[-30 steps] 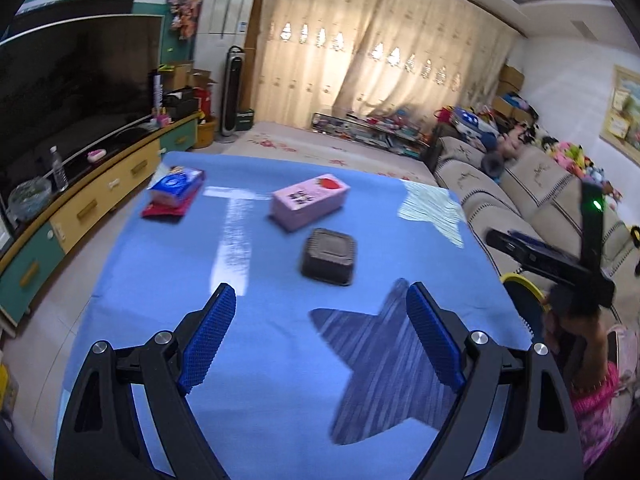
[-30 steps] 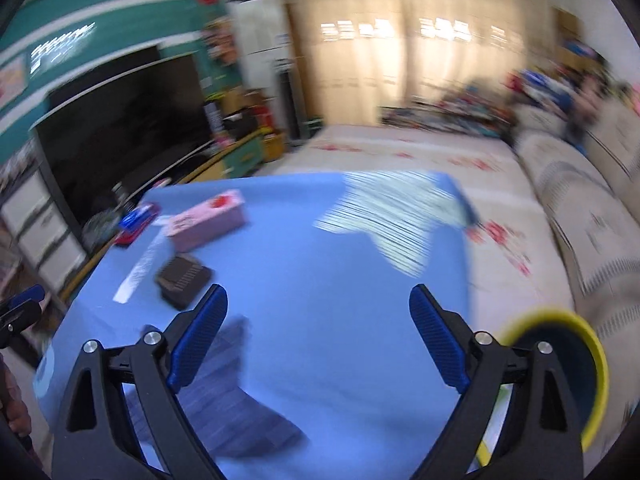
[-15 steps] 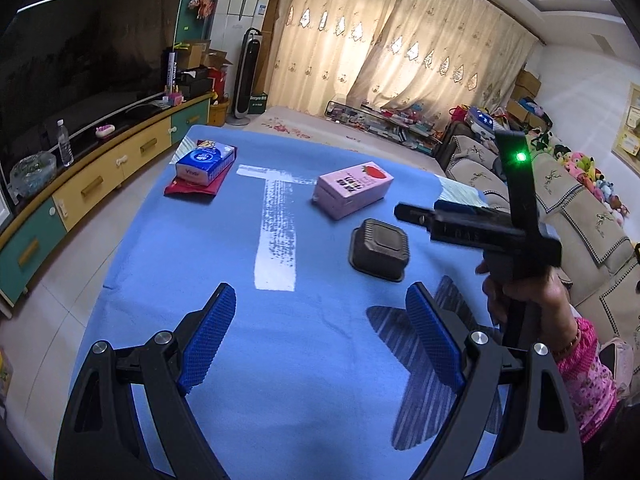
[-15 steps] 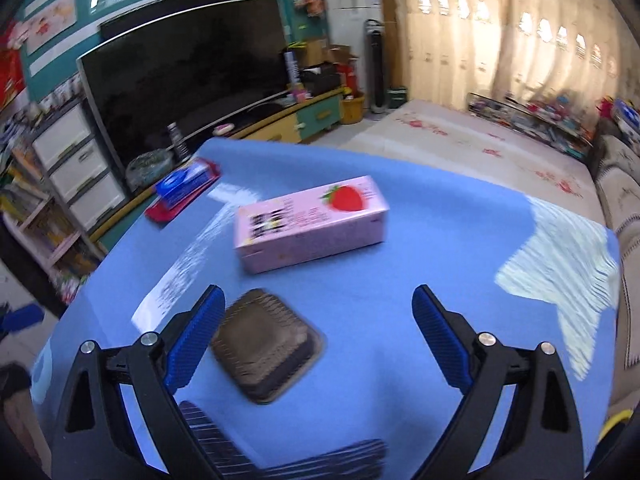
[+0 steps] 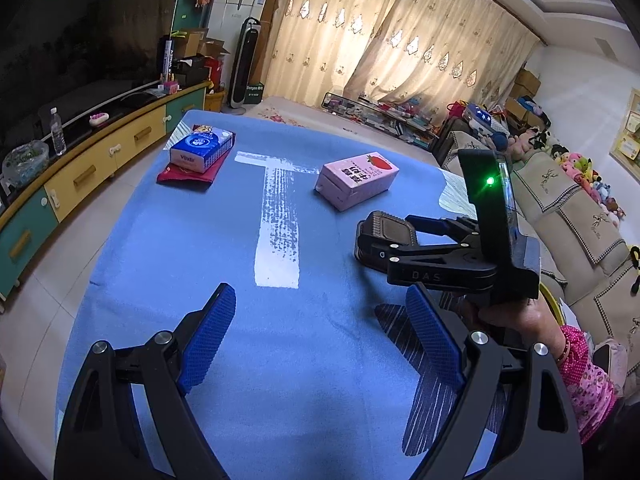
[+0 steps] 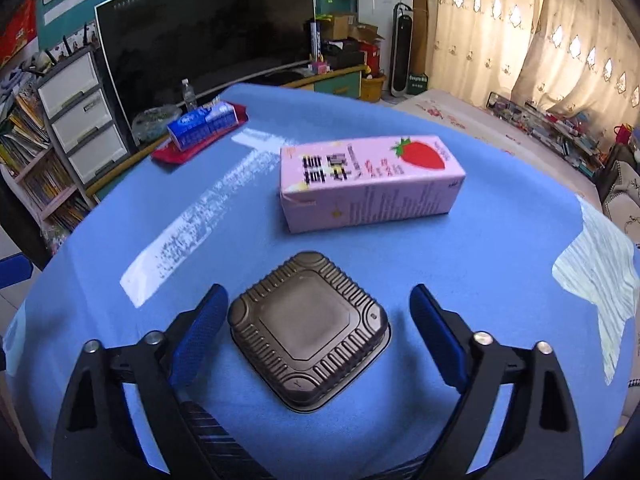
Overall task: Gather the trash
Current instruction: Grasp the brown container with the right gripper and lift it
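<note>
- A dark ribbed tray (image 6: 309, 330), square and lying upside down, is seen on the blue cloth (image 6: 500, 264) in the right wrist view, between the two blue fingers of the right gripper (image 6: 320, 332).
- The left finger (image 6: 200, 332) is just beside the tray's corner at 9 o'clock; whether they touch cannot be told. The right finger (image 6: 436, 332) is kept apart from the tray's corner at 3 o'clock, with bare cloth shown between them.
- The right jaws have just been closing, with the tray between them, but it is not yet pinched; they are seen spread.
- A pink carton (image 6: 370, 182) with a strawberry picture is laid flat at 12 o'clock from the tray, near it but apart.
- A blue tissue pack (image 6: 206, 122) on a red pouch (image 6: 180, 152) is found at 11 o'clock, well apart, at the cloth's far edge.
- In the left wrist view the left gripper (image 5: 320, 340) is held above bare cloth, its fingers wide apart and nothing between them.
- From there the tray (image 5: 386, 232) is seen at 1 o'clock, partly hidden by the right gripper (image 5: 374, 240), which is held by a hand (image 5: 516, 316) with a pink sleeve (image 5: 584, 384).
- The carton (image 5: 357, 180) lies at 12 o'clock beyond the tray, the tissue pack (image 5: 202, 148) at 11 o'clock.
</note>
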A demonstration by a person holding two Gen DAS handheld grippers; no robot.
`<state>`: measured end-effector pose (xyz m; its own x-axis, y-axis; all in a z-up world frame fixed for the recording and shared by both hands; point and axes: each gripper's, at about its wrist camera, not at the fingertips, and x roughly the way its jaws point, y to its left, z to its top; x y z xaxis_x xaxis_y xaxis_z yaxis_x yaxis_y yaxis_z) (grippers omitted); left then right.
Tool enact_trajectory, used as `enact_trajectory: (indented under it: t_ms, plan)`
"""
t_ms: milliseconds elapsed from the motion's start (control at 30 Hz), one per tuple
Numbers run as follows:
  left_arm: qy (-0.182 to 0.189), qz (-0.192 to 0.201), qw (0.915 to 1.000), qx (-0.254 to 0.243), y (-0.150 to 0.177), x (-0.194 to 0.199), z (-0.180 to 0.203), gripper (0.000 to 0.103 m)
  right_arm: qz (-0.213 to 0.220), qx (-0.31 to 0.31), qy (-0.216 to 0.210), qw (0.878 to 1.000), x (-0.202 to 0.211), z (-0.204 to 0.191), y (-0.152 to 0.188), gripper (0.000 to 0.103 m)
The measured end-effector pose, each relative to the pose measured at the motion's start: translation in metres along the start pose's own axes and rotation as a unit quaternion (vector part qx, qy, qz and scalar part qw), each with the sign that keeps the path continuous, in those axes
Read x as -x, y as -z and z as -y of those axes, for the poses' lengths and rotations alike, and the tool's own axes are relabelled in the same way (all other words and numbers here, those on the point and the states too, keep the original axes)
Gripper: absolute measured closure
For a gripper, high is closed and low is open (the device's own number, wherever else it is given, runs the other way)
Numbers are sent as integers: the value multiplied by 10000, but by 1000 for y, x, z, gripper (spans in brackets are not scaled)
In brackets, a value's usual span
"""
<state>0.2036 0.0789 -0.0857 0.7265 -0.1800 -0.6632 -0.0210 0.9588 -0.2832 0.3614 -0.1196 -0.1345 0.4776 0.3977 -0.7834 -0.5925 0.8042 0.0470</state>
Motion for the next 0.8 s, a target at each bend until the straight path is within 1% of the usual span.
enact_trajectory:
  t_ms: [33,200,333,433,533,633,700,800]
  plan:
    - [4,-14,10000,6,1,-1,0,17,-39,-11,8,10000,-3,0,0,31]
    - [37,-75,10000,-38,3,-4,5,17,18,-86,-21,10000,9,0,2,32]
    - [92,-77,9999,-116,4,-2,13,17,187,-160,-26,9997,38,5,7,32]
    - [148,-49,9997,-179,4,1,20,17,350,-367,57,9987,70,16,20,32]
    - [221,-62,9995,-214,5,1,27,17,502,-675,233,9962,101,33,40,32]
    - [296,-89,9991,-302,6,0,38,17,576,-1072,573,9909,132,62,74,31]
    - [327,-89,9987,-386,7,-1,46,17,583,-1311,870,9858,148,82,95,31]
    - [360,-90,9982,-479,8,-2,59,17,568,-1842,1307,9725,174,122,137,31]
